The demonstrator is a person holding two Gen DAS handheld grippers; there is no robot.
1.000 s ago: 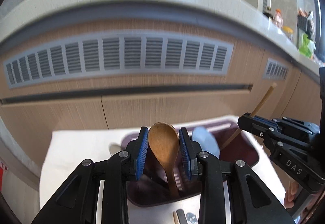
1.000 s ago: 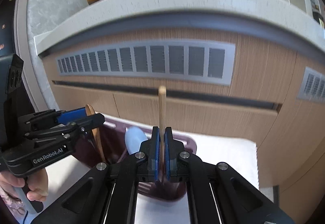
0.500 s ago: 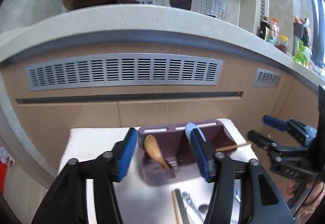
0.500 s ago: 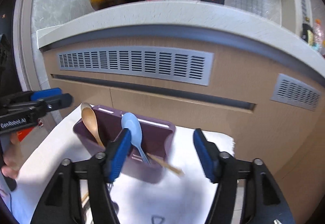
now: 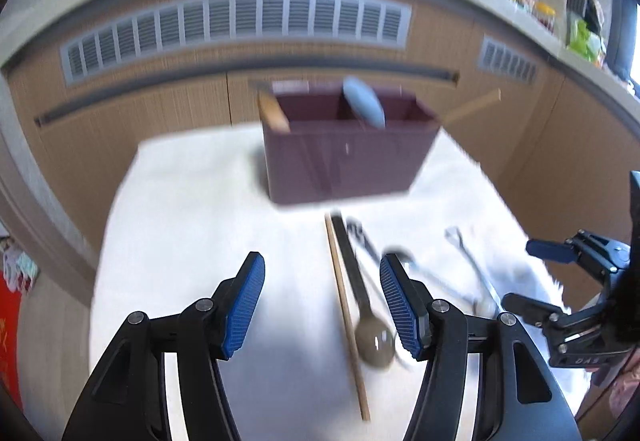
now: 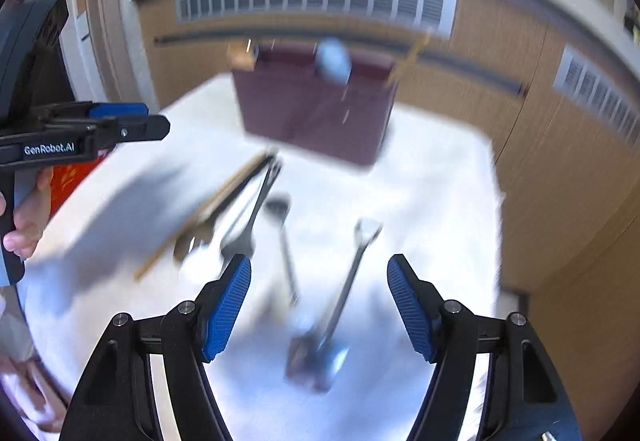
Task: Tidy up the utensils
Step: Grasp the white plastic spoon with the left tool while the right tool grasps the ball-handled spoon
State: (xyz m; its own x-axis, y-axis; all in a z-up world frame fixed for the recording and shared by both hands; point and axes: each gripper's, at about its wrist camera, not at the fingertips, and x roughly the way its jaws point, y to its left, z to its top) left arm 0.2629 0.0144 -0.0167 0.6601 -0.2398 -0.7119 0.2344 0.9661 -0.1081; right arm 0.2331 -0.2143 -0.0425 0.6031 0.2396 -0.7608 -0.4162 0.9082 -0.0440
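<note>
**kitchenbot_fan:** Both grippers are backed off from the purple caddy (image 5: pixel 348 157) now. A second ago the left one had the wooden spoon (image 5: pixel 273 112) between its pads and the right one was clamped on a chopstick (image 5: pixel 472 107); both of those now sit in the caddy alongside a blue spoon (image 5: pixel 364 107).

**umi_lurker:** Yep, so that's two more sorted. The wooden spoon leans at the left end, the blue one's in the middle and the chopstick pokes out the right corner. Left gripper (image 5: pixel 322 305) is spread wide with nothing in it, and so is the right gripper (image 6: pixel 319 307).

**kitchenbot_fan:** What's left, then?

**umi_lurker:** Plenty on the white cloth (image 5: pixel 192 209) in front of the caddy: another chopstick (image 5: pixel 346 317), a dark spoon (image 5: pixel 366 317) just beside it, and a few metal utensils (image 6: pixel 348 281). Those are too blurred to name. My guess is each gripper's lining up its next pick, left over the chopstick and dark spoon, right over the metal stuff.
</note>
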